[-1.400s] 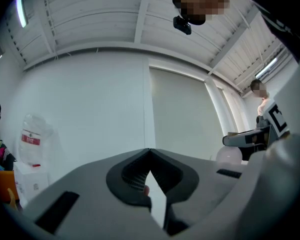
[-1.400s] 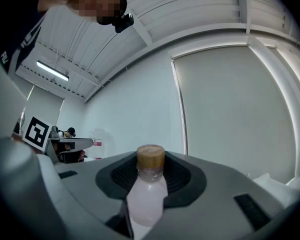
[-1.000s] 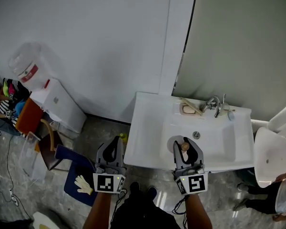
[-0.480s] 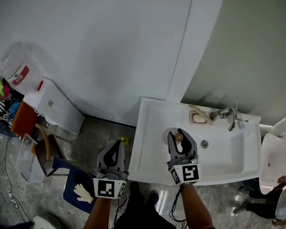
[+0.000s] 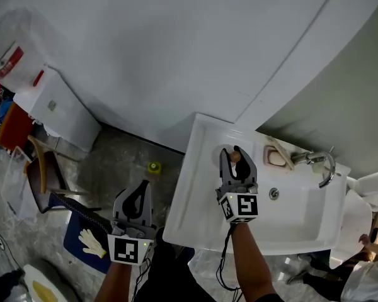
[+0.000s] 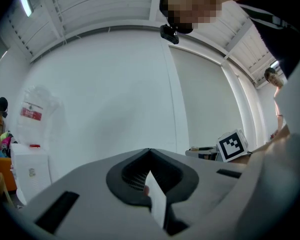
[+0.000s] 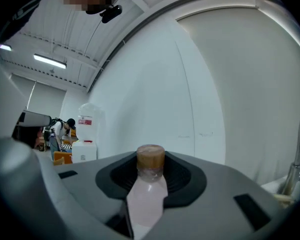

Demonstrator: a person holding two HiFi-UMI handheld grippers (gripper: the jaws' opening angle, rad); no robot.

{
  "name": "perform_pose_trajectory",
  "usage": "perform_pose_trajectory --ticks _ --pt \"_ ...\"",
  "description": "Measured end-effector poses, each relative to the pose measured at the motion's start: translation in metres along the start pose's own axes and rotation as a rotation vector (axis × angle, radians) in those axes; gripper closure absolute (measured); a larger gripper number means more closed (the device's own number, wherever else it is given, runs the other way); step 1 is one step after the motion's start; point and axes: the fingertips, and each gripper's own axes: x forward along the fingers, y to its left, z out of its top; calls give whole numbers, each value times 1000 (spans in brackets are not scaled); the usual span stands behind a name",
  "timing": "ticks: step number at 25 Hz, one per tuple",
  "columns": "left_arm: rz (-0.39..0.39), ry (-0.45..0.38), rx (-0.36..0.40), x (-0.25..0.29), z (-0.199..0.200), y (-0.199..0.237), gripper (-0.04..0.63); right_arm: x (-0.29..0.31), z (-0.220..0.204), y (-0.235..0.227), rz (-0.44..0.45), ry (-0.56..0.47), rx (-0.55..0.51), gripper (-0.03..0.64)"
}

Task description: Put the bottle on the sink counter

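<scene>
My right gripper [image 5: 234, 152] is shut on a small pale pink bottle with a brown cap [image 5: 235, 157]. It holds the bottle upright over the back left corner of the white sink counter [image 5: 198, 168]. In the right gripper view the bottle [image 7: 149, 184] stands between the jaws, its cap above them; its base is hidden. My left gripper [image 5: 140, 191] hangs over the floor left of the sink, jaws shut with nothing in them. The left gripper view shows its jaws [image 6: 150, 153] closed, facing the white wall.
A faucet [image 5: 319, 162] and a soap dish [image 5: 278, 158] sit at the back of the sink. A white fixture [image 5: 365, 200] stands to the right. On the floor at left are a water dispenser [image 5: 50, 106], a chair [image 5: 41, 175], a glove [image 5: 91, 243] and a small yellow object [image 5: 154, 167].
My right gripper has carried the bottle from over the basin's front toward the back left corner of the sink counter. The left gripper has stayed low at the left, shut.
</scene>
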Motion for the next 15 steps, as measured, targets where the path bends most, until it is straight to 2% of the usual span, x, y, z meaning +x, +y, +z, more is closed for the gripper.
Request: perform_pose_trajectory --ticks 7,15 --pt "-23 29 -10 46 -47 21 574 45 -53 5 10 41 -25 471" --pt "-50 4 -38 113 -89 30 574 90 -101 -14 -12 74 -32 471"
